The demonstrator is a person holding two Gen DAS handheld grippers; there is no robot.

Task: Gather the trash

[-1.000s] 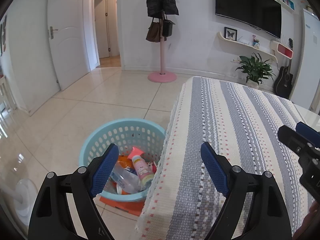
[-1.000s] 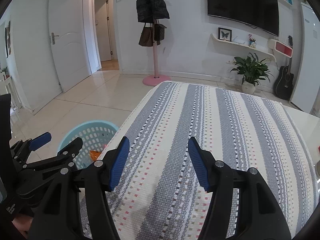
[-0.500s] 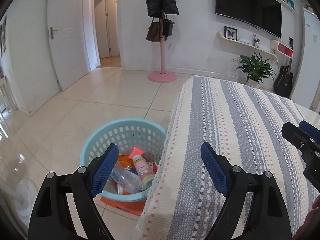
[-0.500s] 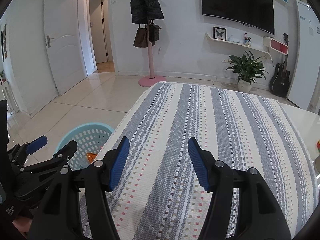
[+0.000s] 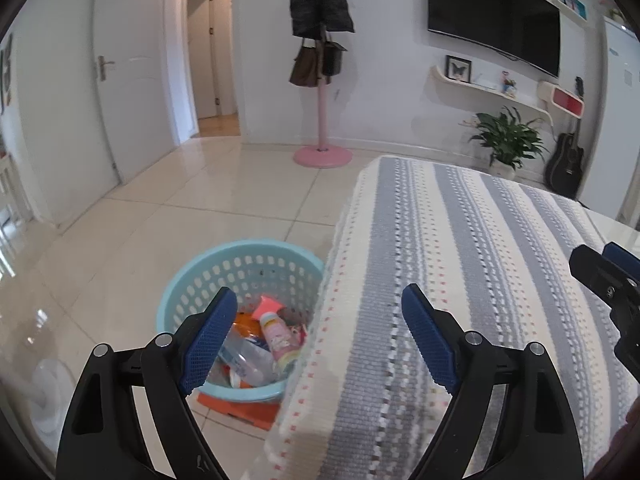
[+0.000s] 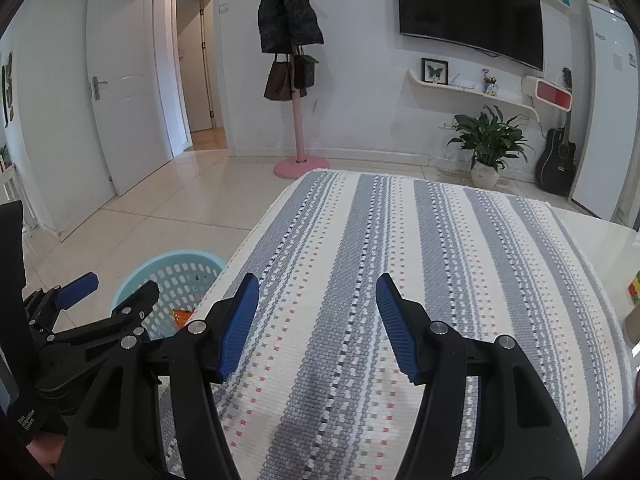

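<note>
**A:** Down in the basket, where is the trash sitting?

**B:** It is lying in a heap at the bottom. A pink bottle is resting on top, beside a clear bottle and an orange wrapper. The basket is standing on the floor, touching the table's left edge, on something flat and orange.

**A:** Which way is the pink bottle pointing?

**B:** It is lying tilted, its long axis running from the basket's near side toward the far side, with the coral cap at the far end. The clear bottle is lying across, slanting beneath it.

**A:** How far along is the job looking?

**B:** Nearly done, I am judging. The striped cloth beside the basket is showing nothing left to pick up. Something small and colourful is peeking in at the table's far right edge; whether it is trash I cannot tell.

**A:** And the tongs?

**B:** The left gripper is hanging wide apart over the basket's rim and the table edge, gripping nothing. The right gripper is hovering above the cloth, jaws apart and empty too.
</note>
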